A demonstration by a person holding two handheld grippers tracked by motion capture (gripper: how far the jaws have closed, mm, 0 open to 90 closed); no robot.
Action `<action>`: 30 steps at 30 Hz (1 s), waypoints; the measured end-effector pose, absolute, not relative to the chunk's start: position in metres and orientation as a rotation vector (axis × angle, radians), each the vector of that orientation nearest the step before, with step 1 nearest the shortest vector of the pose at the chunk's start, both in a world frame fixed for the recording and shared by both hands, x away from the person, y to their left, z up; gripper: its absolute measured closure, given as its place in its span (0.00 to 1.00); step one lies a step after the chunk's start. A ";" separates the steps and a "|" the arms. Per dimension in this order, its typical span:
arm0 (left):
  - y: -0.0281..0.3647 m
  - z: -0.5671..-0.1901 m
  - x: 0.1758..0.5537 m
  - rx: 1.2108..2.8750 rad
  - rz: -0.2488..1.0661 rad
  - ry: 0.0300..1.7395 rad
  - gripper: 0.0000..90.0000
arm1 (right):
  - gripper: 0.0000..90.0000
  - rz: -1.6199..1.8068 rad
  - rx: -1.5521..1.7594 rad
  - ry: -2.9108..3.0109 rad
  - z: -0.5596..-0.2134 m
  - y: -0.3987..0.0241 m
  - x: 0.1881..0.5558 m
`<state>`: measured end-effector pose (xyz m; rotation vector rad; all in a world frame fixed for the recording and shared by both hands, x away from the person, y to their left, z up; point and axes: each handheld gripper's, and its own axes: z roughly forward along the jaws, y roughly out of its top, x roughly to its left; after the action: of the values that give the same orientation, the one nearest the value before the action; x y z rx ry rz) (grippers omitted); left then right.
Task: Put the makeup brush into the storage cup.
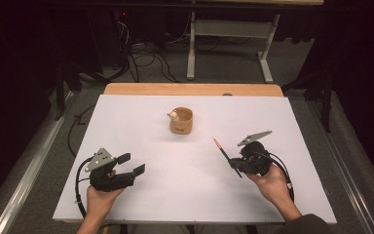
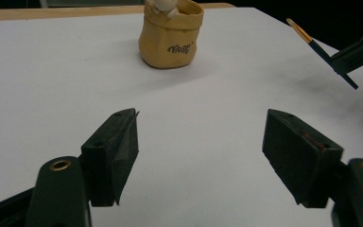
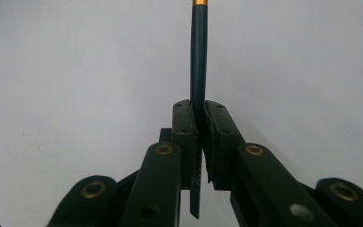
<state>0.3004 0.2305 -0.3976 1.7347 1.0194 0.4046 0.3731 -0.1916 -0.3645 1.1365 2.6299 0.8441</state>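
Right gripper (image 3: 199, 137) clenched on a slim dark-blue pencil with a gold band (image 3: 198, 61), gripped low on the shaft so the long end projects toward the small tan fabric pot (image 1: 181, 121) mid-table, probably its destination. Left gripper (image 2: 201, 151) released, jaws wide, resting on the white table (image 1: 151, 195). Pot's contents are unclear.

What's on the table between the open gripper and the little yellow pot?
Nothing. In the left gripper view, bare white table runs from the open left gripper up to the yellow pot. The high view shows the same empty stretch.
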 end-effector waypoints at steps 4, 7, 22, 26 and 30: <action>0.230 -0.398 0.300 1.735 0.404 1.020 0.31 | 0.96 0.884 1.127 2.620 -0.364 -0.191 0.370; 0.230 -0.398 0.301 1.734 0.401 1.019 0.30 | 0.96 0.928 1.100 2.605 -0.365 -0.191 0.368; 0.228 -0.398 0.303 1.745 0.389 1.013 0.28 | 0.96 1.082 1.004 2.564 -0.370 -0.183 0.357; 0.225 -0.395 0.307 1.752 0.394 1.007 0.28 | 0.96 1.124 0.995 2.558 -0.371 -0.181 0.357; 0.219 -0.393 0.309 1.769 0.398 0.991 0.28 | 0.96 1.138 0.983 2.555 -0.373 -0.178 0.358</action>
<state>0.3087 0.2194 -0.3929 1.7688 0.9908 0.3978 0.3583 -0.1779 -0.3725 0.9830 2.5553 1.1375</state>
